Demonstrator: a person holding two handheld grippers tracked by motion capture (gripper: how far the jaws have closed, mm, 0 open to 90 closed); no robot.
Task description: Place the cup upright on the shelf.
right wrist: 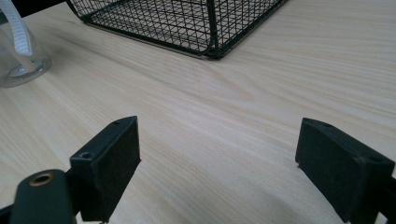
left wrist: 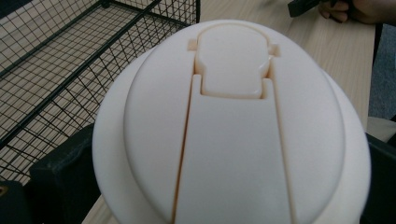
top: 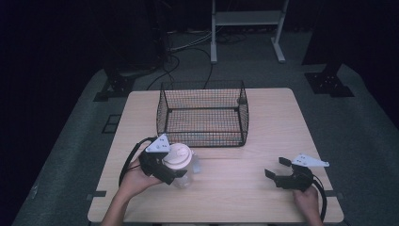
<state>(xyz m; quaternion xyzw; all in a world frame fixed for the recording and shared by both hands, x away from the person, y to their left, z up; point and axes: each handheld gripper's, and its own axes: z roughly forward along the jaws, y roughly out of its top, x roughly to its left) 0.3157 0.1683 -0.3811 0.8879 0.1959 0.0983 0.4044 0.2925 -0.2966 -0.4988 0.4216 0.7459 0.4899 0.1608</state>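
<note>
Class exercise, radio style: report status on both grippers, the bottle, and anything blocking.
Left gripper shut on bottle, bottle on table. Right gripper open, holding nothing. Wire basket just beyond the bottle.

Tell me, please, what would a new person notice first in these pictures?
First, the clear bottle with a cream lid at the table's near left, where the left gripper is closed around it. Next, the black wire basket standing behind it, at the middle of the wooden table. The right gripper is open over bare wood at the near right.
</note>
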